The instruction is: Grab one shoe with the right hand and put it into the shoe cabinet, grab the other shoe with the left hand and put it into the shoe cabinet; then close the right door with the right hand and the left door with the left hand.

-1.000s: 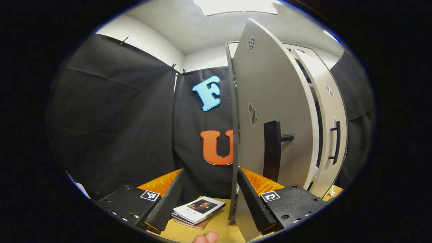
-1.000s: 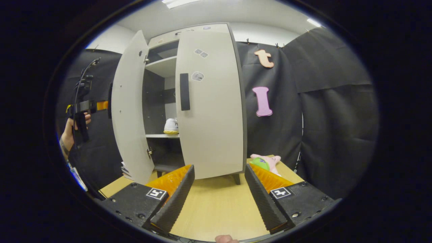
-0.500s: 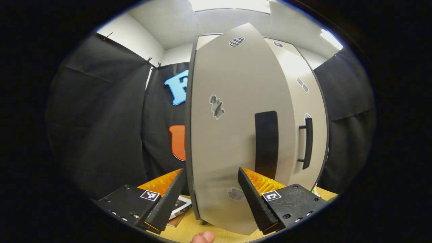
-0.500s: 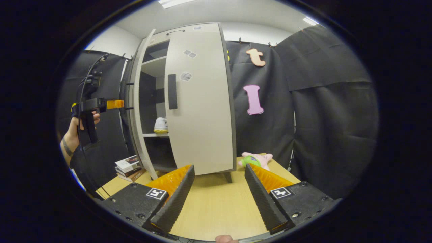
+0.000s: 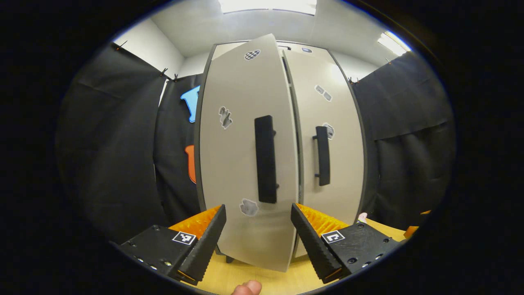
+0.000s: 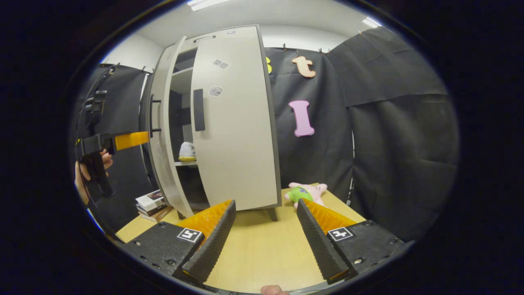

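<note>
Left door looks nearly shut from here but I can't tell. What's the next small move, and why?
Probably keep pushing the left door in with the left gripper until it meets the cabinet. In the right gripper view it stands ajar, with a shoe visible on the shelf through the gap; the right door looks closed already.

Booth enclosed by black cloth walls (image 6: 393,123) clipped along the top, white wall (image 5: 141,51) and ceiling with lit panels (image 5: 268,5) above, light wooden tabletop (image 6: 262,250) below.
</note>
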Demonstrator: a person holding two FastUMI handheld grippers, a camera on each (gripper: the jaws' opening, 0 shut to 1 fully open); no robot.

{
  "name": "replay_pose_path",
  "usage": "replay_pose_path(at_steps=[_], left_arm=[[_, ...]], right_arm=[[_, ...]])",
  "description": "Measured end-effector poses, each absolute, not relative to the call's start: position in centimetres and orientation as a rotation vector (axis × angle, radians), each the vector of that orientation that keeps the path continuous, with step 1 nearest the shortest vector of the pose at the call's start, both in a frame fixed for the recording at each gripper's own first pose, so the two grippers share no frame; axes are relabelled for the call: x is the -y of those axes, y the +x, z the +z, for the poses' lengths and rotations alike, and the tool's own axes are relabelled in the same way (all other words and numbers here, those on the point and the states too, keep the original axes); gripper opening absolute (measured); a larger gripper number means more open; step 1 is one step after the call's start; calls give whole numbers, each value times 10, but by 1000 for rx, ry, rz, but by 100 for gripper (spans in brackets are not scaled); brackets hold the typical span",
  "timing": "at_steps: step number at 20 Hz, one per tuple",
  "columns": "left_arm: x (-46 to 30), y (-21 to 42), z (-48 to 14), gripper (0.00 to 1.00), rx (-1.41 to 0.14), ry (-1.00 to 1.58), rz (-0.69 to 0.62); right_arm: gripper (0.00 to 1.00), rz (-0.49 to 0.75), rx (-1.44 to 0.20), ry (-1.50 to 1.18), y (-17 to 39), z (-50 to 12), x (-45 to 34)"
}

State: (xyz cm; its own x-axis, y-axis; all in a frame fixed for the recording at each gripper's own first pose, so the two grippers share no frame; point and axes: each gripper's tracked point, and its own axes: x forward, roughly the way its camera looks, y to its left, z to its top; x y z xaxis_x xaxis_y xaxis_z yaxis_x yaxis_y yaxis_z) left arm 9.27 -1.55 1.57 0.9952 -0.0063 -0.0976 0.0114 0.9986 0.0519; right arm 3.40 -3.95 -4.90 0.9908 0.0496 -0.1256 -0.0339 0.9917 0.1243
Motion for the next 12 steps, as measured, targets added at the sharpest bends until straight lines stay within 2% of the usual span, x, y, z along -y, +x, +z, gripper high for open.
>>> replay_pose_path(at_steps=[1,2,5,6,7,9,10,12], left_arm=[[24,82,10,100,-108,36,-28],[33,70,4,95,-117,20,-43],[42,41,-15,95,-148,-6,-51],[47,32,-20,100,-158,-20,-59],[49,24,-24,96,-160,-36,-65],[47,12,-32,95,-174,-58,-56],[46,6,-38,96,-183,-66,-47],[42,-4,-46,95,-197,-83,-35]], right_arm=[[97,49,-119,126,35,-45,35],[97,58,-111,129,36,-41,31],[97,92,-80,127,36,-27,15],[97,94,-73,117,36,-24,12],[97,90,-71,104,34,-23,11],[92,93,-54,92,31,-19,6],[97,98,-52,90,28,-18,3],[97,105,-55,84,23,-19,0]])
